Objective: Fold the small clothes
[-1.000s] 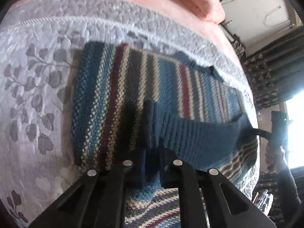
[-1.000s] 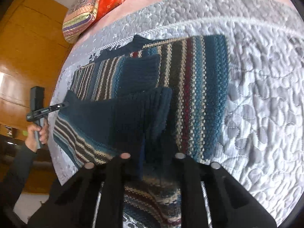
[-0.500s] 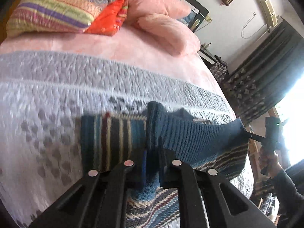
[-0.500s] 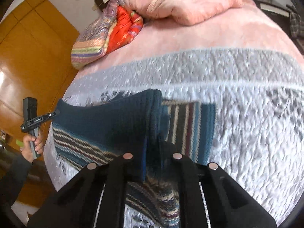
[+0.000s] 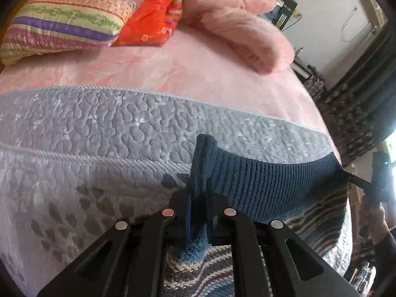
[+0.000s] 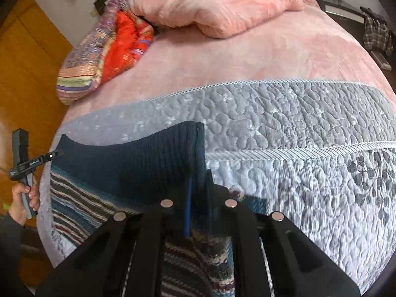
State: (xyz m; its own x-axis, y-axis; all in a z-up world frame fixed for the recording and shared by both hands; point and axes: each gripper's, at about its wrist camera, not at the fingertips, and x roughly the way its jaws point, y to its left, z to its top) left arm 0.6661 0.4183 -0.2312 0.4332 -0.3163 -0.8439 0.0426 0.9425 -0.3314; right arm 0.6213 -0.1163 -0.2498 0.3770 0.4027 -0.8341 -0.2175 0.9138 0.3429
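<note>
Your left gripper is clamped on one end of the dark blue ribbed hem of the striped knitted sweater; the cloth bunches between the two fingers and rises above their tips. Your right gripper is clamped the same way on the other end of that hem, with the knit pinched between its fingers. The hem is stretched in a shallow sag between the two grippers and is lifted clear of the grey quilted cover. Below the hem the striped body of the sweater hangs down toward you, and its lower part passes under both grippers; you cannot tell from these views where its bottom edge lies.

In the left wrist view your right hand shows at the far right edge, gripping its handle. In the right wrist view your left hand shows at the far left edge, gripping its handle, with a dark sleeve below it.

The grey cover lies across the near part of the bed. Beyond it is a pink blanket, with a folded pink quilt at the head of the bed and a striped pillow beside an orange cushion. A wooden wardrobe stands on the left of the right wrist view.
</note>
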